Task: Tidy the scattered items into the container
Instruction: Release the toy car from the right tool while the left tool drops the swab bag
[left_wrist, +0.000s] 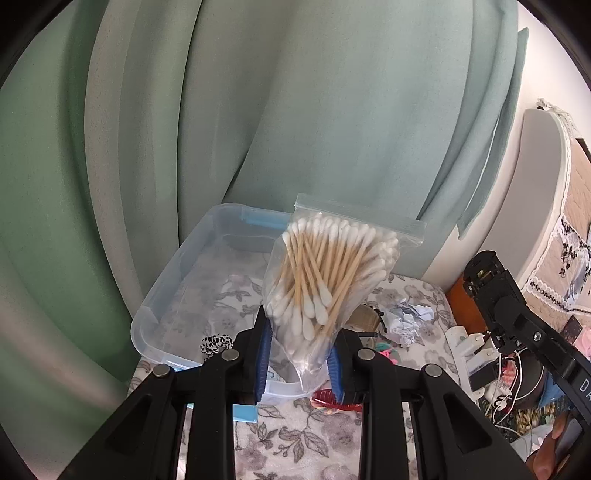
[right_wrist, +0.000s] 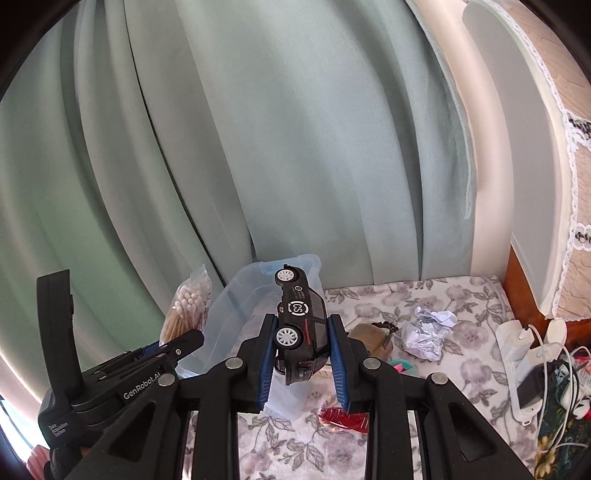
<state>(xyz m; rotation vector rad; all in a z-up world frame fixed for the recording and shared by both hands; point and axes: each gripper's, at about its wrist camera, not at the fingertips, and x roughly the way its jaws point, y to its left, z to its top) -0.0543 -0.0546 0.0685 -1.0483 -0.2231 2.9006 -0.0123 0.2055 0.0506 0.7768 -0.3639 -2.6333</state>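
1. Beyond both sets of fingers sits the clear plastic container, open-topped, on the floral cloth (could be a bed or a covered desk, can't say which). From the left wrist view it lies ahead and to the left, so the left side is nearer. From the right wrist view it's straight ahead, just behind the load.
2. Left gripper is pinching the bottom of a zip bag of cotton swabs. The bag stands upright, swabs running roughly vertical and fanning out, and it hangs over the container's near right corner.
3. Right gripper is clamped on a black toy car, nose up, long axis pointing away along the fingers toward the container. My guess is both loads just need to go forward and down before letting go.
4. Still loose on the cloth: a crumpled paper ball, a red comb and a black-and-white scrunchie.
5. Hard to make out: the container's floor looks bare, but the bag and car hide part of it. The brownish thing beside the paper ball is too covered to identify. The comb is partly hidden by the fingers.
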